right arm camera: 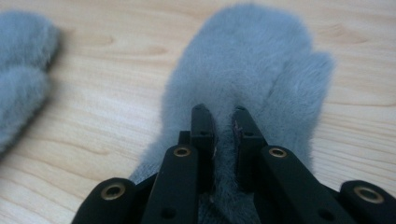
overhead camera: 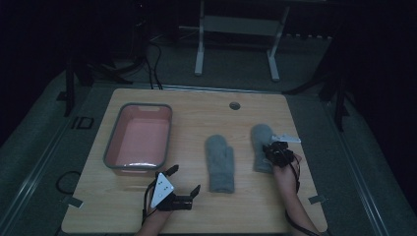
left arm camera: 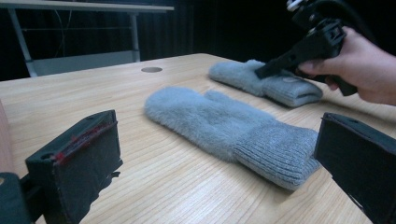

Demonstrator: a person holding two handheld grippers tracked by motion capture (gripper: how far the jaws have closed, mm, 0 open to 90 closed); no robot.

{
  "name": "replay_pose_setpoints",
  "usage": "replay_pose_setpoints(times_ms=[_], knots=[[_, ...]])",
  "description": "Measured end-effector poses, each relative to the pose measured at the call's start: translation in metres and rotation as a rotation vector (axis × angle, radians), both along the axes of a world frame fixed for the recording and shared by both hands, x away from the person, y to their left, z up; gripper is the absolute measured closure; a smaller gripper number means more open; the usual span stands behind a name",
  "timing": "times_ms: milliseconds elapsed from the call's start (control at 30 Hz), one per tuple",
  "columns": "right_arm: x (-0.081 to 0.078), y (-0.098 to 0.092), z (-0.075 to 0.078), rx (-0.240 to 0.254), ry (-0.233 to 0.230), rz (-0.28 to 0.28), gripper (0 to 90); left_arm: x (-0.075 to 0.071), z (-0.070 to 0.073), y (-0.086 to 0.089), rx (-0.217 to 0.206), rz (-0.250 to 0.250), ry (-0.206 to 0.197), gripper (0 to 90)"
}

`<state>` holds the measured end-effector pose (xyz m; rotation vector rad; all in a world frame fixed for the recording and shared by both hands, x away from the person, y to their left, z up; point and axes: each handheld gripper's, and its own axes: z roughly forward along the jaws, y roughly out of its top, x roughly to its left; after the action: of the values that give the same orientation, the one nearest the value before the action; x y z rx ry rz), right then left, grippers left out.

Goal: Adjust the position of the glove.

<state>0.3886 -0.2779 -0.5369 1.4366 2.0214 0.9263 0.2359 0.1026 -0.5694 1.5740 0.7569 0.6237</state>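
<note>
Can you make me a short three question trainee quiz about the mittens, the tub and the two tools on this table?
1. True or false: the right tool is shut on a pinch of the right-hand mitten.
2. How many grey mittens lie on the table?
3. The pink tub holds: A) a mitten, B) a tool, C) nothing visible.

Key
1. True; its jaws pinch the fur between them.
2. Two; the middle mitten lies untouched, the left tool open near it.
3. C.
</note>
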Motion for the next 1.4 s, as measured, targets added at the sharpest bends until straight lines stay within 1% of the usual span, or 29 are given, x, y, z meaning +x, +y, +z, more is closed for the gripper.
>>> replay_pose_setpoints(times_ms=[67,200,300,333,367,433,500,567,600,667,767,833,933,1000,1067,1100,1133,1167,1267,1400], knots=[[-0.004,0.0,0.007,0.016,-0.001,-0.011,82.3,0.0,0.0,0.0,0.0,0.0,0.0,0.7],[-0.016,0.009,0.027,0.002,-0.023,-0.03,82.2,0.0,0.0,0.0,0.002,0.0,-0.002,0.7],[-0.024,0.017,0.038,0.017,-0.025,-0.03,82.2,0.0,0.0,0.0,0.004,-0.001,-0.003,0.7],[-0.029,0.021,0.042,0.032,-0.029,-0.036,82.2,0.0,0.0,0.0,0.003,0.0,-0.002,0.7],[-0.032,0.025,0.045,0.044,-0.022,-0.03,82.2,0.0,0.0,0.0,0.002,0.0,-0.002,0.7],[-0.039,0.035,0.05,0.055,-0.024,-0.02,82.1,0.0,0.0,0.0,0.004,-0.001,-0.004,0.8],[-0.047,0.048,0.055,0.044,-0.04,0.003,82.1,-0.001,0.0,0.0,0.004,-0.001,-0.004,0.7],[-0.054,0.06,0.058,0.045,-0.052,0.026,82.1,-0.001,0.0,0.0,0.003,-0.001,-0.005,0.7],[-0.056,0.065,0.059,0.044,-0.052,0.035,82.1,-0.001,0.0,0.0,0.002,-0.001,-0.003,0.7],[-0.06,0.077,0.061,0.06,-0.051,0.057,82.1,-0.001,0.0,0.0,0.001,0.0,-0.003,0.7],[-0.062,0.092,0.061,0.07,-0.037,0.079,82.0,-0.001,0.0,0.0,0.001,-0.001,-0.003,0.7],[-0.066,0.105,0.061,0.063,-0.046,0.079,82.0,-0.001,0.0,0.0,0.0,0.0,-0.002,0.7],[-0.07,0.122,0.06,0.048,-0.046,0.103,81.9,0.0,0.0,0.0,-0.002,0.0,-0.001,0.7],[-0.072,0.129,0.06,0.061,-0.038,0.117,81.9,0.0,0.0,0.0,-0.001,-0.001,-0.002,0.7],[-0.074,0.135,0.059,0.062,-0.034,0.126,81.9,0.0,0.0,0.0,-0.001,-0.002,-0.002,0.7],[-0.075,0.138,0.059,0.06,-0.033,0.126,81.9,0.0,0.0,0.0,-0.001,-0.002,-0.002,0.7],[-0.075,0.141,0.059,0.047,-0.04,0.127,81.9,0.0,0.0,0.0,-0.001,-0.002,-0.002,0.7],[-0.076,0.143,0.058,0.047,-0.041,0.129,81.9,0.0,0.0,0.0,0.0,-0.002,-0.002,0.7],[-0.077,0.148,0.055,0.05,-0.029,0.138,81.9,-0.001,0.0,0.0,0.001,-0.002,-0.003,0.7],[-0.079,0.155,0.048,0.043,-0.019,0.166,81.8,0.0,0.0,0.0,0.0,-0.003,-0.001,0.8]])
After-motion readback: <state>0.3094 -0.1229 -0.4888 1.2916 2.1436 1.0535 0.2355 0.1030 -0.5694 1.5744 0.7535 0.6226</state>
